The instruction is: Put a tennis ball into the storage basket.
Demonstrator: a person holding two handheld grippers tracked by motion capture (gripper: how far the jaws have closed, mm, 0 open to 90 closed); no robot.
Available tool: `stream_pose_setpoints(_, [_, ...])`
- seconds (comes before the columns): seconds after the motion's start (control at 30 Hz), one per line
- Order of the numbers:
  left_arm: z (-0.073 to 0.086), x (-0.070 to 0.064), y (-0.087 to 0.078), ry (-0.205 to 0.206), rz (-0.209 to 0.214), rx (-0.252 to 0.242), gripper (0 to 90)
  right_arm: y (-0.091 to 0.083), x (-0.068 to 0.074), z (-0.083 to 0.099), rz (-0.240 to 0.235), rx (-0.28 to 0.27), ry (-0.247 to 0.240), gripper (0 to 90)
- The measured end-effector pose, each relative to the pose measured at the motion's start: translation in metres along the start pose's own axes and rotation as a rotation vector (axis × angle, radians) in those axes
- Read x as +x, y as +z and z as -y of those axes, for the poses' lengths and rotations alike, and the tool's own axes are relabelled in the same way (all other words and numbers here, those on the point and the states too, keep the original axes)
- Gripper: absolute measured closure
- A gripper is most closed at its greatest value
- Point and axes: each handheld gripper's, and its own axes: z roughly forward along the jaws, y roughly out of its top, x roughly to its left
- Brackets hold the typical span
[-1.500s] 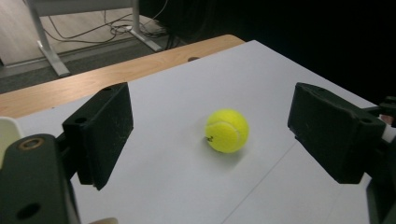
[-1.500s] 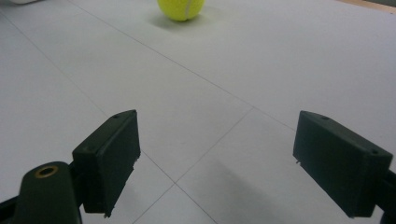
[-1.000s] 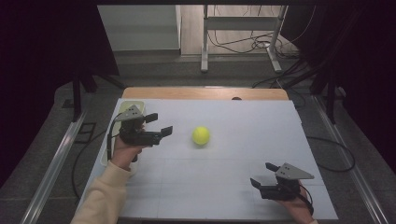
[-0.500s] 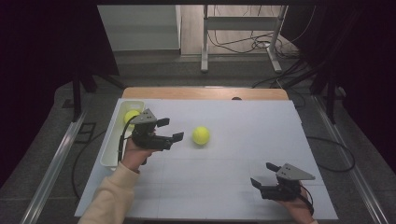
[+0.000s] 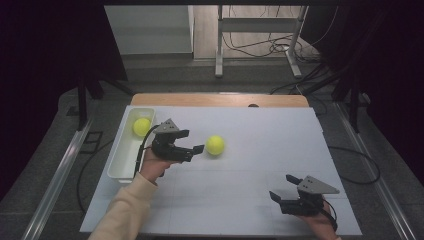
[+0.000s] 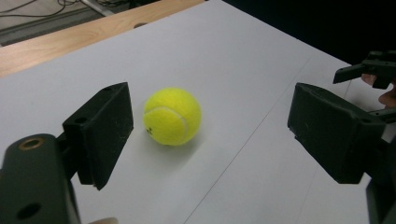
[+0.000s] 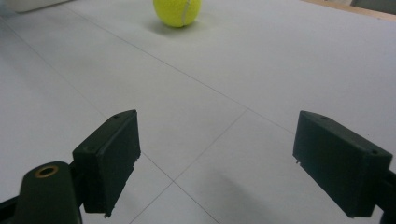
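A yellow tennis ball [image 5: 215, 145] lies on the white table near its middle. My left gripper [image 5: 192, 142] is open just left of it, jaws pointing at the ball without touching it. In the left gripper view the ball [image 6: 172, 116] rests a short way ahead, nearer the left jaw. A second yellow ball [image 5: 141, 126] sits inside the white tray [image 5: 121, 159] at the left. My right gripper [image 5: 282, 187] is open and empty near the front right edge. The right gripper view shows the loose ball [image 7: 177, 11] far ahead.
The white board [image 5: 260, 130] covers a wooden table whose bare far edge [image 5: 215, 100] has a small dark hole. Beyond the table stand metal frame legs [image 5: 218, 45] and floor cables. Dark curtains hang on both sides.
My left gripper has moved right from over the tray toward the loose ball, uncovering the ball in the tray. The right gripper has stayed still.
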Motion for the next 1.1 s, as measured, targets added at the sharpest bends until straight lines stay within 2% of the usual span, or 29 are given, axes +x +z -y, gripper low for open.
stream_pose_setpoints(0.3, [0.001,0.002,0.013,-0.007,0.001,0.036,14.9,0.003,0.0,0.0,0.0,0.01,-0.006,15.3])
stream_pose_setpoints(0.67, [0.003,0.005,0.024,-0.003,-0.033,0.074,14.8,0.005,0.001,0.0,0.003,0.016,-0.013,15.4])
stream_pose_setpoints(0.77, [0.003,0.006,0.028,-0.005,-0.061,0.072,14.9,0.005,0.001,0.0,0.003,0.015,-0.011,15.4])
stream_pose_setpoints(0.9, [0.003,0.007,0.033,-0.006,-0.063,0.08,14.9,0.005,0.001,0.0,0.003,0.016,-0.011,15.4])
stream_pose_setpoints(1.1, [0.002,0.007,0.048,0.001,-0.055,0.121,14.9,0.005,0.001,0.0,0.002,0.02,-0.012,15.3])
